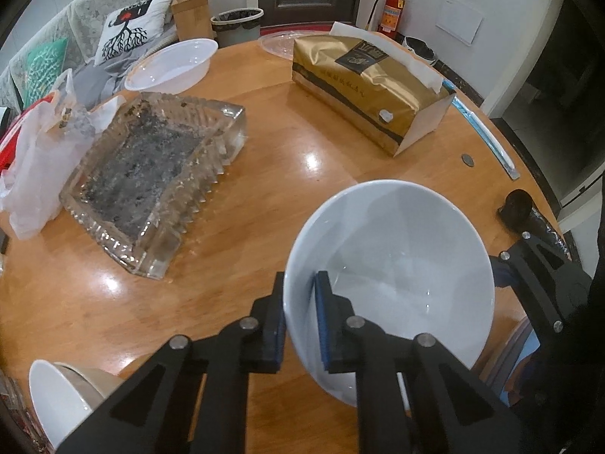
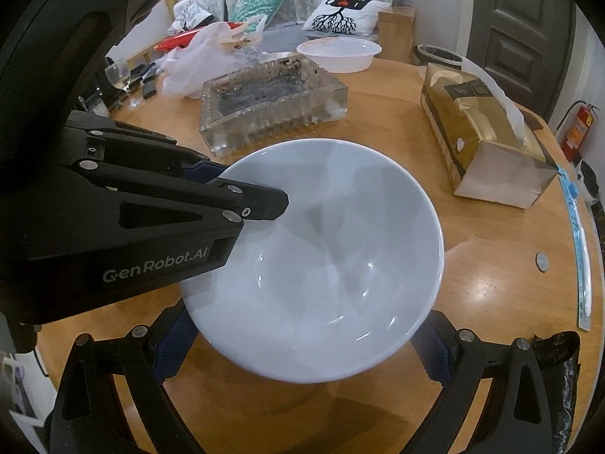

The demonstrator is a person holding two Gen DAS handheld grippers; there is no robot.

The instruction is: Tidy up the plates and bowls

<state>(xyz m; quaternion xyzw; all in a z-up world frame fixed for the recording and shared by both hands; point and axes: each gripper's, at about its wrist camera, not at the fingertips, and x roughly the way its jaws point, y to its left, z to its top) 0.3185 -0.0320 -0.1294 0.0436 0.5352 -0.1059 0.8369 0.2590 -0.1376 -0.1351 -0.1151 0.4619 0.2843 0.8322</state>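
I work at a round wooden table [image 1: 264, 174] whose curved edge runs close on my right, where a long blue-and-white packet [image 2: 580, 265] lies along the rim. The widest bare wood is the strip between the white bowl [image 2: 314, 261] and the tissue pack [image 1: 370, 87], with only a coin [image 1: 467, 160] lying on it.

My left gripper [image 1: 300, 321] is clamped on the near-left rim of the white bowl, one pad outside the wall and one inside. My right gripper [image 2: 302, 344] stands wide apart, its fingers [image 2: 172, 348] flanking the bowl's near side low down; whether the pads touch the wall I cannot tell. The bowl sits in the middle of the table in front of me and is empty.

Just beyond it lies a heavy square glass ashtray [image 1: 151, 178], its well dark with ash. Behind that stands a white plastic bowl [image 1: 172, 64] near the far edge, nothing visible in it. A crumpled plastic bag [image 1: 38, 159] lies against the ashtray's left side. At my near left another white dish [image 1: 56, 397] stands tilted on its edge. A wine glass [image 2: 119, 75] stands at the far left, and a black object [image 1: 516, 204] lies near the right rim.
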